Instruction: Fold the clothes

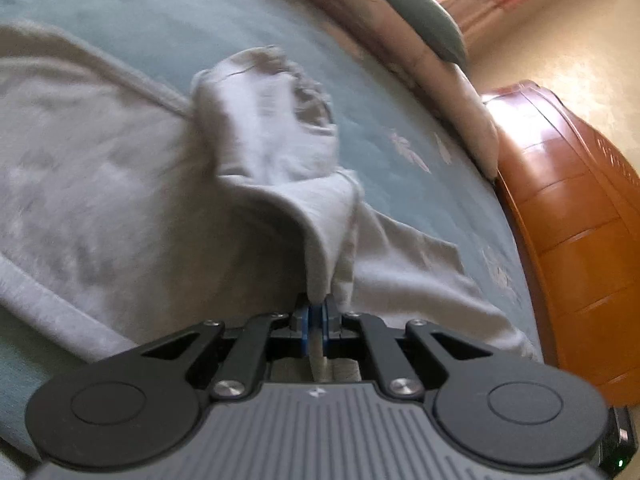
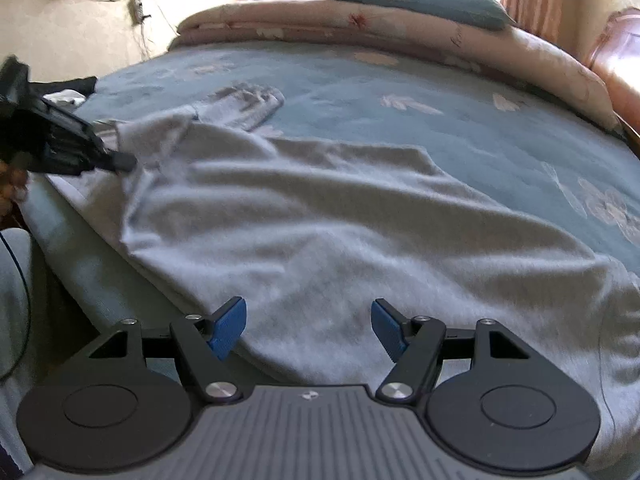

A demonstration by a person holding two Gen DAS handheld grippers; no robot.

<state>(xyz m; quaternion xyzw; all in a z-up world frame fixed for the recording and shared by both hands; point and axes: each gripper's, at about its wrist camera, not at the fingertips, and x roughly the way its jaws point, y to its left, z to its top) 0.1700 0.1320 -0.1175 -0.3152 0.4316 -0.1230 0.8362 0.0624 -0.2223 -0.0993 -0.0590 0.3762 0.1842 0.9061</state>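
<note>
The left gripper has its blue pads pressed together, pinching a fold of grey cloth. It also shows at the left edge of the right wrist view, angled downward. The right gripper hovers with its blue fingers spread wide, holding nothing.

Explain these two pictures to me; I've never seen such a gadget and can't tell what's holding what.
A person holds a hand-worked clamp in each hand; each clamp carries a camera looking along its two fingers. One picture is from the left clamp, one from the right. A grey garment lies spread on a bed with a blue-green sheet; a rolled quilt and pillow sit at the far side. The left gripper is shut on a fold of the garment. The right gripper hovers open above the cloth, holding nothing.
</note>
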